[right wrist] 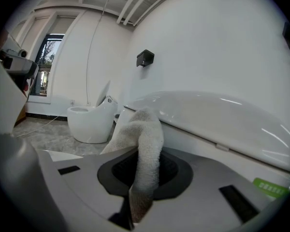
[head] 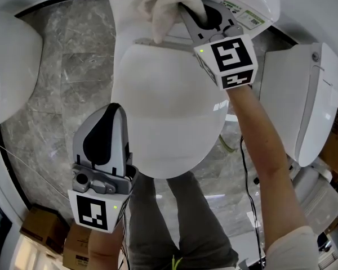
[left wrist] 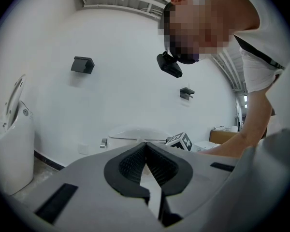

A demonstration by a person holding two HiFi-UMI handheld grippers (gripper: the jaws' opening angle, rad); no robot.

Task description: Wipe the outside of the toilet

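White glossy ceramic toilet, lid down, sits centre of head view on grey marbled floor tiles, directly below person. Surface shiny, no smears visible. Cream terry cloth bunched at rear of lid by hinge line, pinched in right gripper, jaws clamped on cloth fold. Step in hand, by judgement: wiping back edge of lid. Next move likely calls for dragging cloth forward over lid dome, pressure following curve. Left gripper hangs at toilet's front-left, jaws together, nothing between. Neighbouring white toilet stands well apart.
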